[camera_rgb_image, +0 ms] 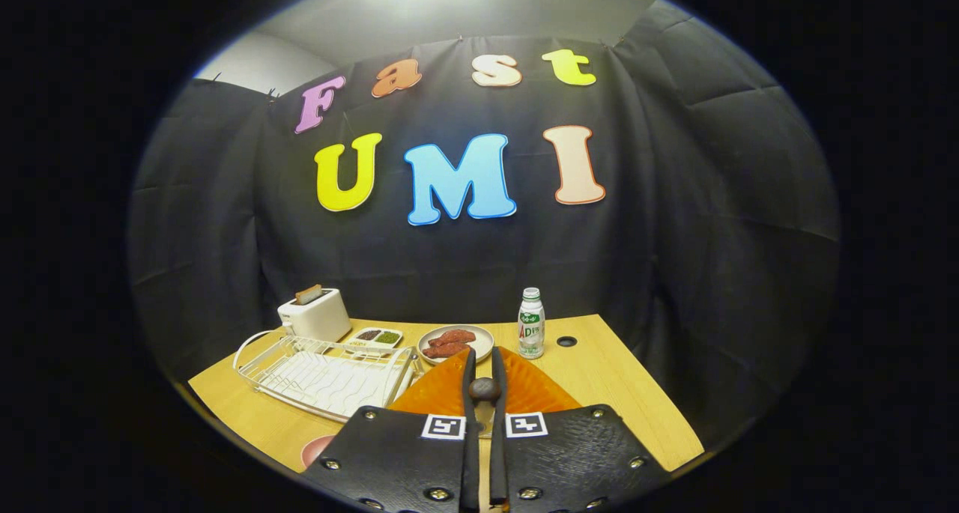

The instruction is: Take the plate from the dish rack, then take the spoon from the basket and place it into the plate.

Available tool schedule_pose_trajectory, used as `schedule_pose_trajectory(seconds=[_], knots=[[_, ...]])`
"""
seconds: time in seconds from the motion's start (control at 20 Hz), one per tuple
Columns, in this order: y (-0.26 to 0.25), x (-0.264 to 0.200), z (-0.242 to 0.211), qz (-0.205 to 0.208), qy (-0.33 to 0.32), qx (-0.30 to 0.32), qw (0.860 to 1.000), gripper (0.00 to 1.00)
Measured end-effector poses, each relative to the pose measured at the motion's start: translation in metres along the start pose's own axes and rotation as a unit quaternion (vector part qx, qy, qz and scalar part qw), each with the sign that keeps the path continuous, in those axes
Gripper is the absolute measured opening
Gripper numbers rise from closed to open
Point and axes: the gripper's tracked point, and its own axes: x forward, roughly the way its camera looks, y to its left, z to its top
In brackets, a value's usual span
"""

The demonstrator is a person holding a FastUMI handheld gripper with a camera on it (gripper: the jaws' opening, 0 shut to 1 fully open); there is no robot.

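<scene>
The spoon (484,389) sat pinched between the jaws (484,378), which were pressed nearly together on it; a dark rounded part of it bulged in the narrow gap, and which end that was could not be told. Its long axis appeared to run along the fingers, pointing away from the hand toward the far edge of the counter (599,363).

Directly below and just ahead of the fingers lay the orange plate (536,389), already out of the dish rack (322,374) and resting flat on the counter near its front edge. That relation was the one that mattered: the spoon hung over the plate's middle, so by my reading the coming move called for little more than lowering and letting go, with no sideways travel.

The white wire dish rack stood just left of the plate, toward the counter's left corner, with nothing in it. Beyond the plate, toward the far edge, sat a small dish of reddish food (454,342), a little tray with two compartments (377,337) to its left, and a white toaster (315,314) at the far left corner. A small bottle (530,323) stood upright to the right of the dish, near a dark hole (566,341) in the counter top.
</scene>
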Motion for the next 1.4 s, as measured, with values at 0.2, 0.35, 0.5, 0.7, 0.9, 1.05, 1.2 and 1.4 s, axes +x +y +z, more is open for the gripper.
schedule_pose_trajectory(seconds=[0.2, 0.35, 0.5, 0.7, 0.9, 1.05, 1.2, 1.4], knots=[[0.02, -0.012, -0.012, 0.01, 0.013, 0.001, 1.0, 0.05], [0.041, -0.011, -0.023, 0.026, 0.025, -0.001, 0.999, 0.05], [0.066, -0.011, -0.036, 0.049, 0.039, -0.005, 0.998, 0.05], [0.099, -0.011, -0.055, 0.084, 0.064, -0.008, 0.994, 0.05], [0.131, -0.013, -0.071, 0.118, 0.084, -0.011, 0.989, 0.05], [0.15, -0.009, -0.08, 0.138, 0.094, -0.014, 0.986, 0.05], [0.167, -0.004, -0.087, 0.155, 0.104, -0.014, 0.982, 0.05], [0.19, 0.002, -0.096, 0.176, 0.116, -0.016, 0.978, 0.05]])
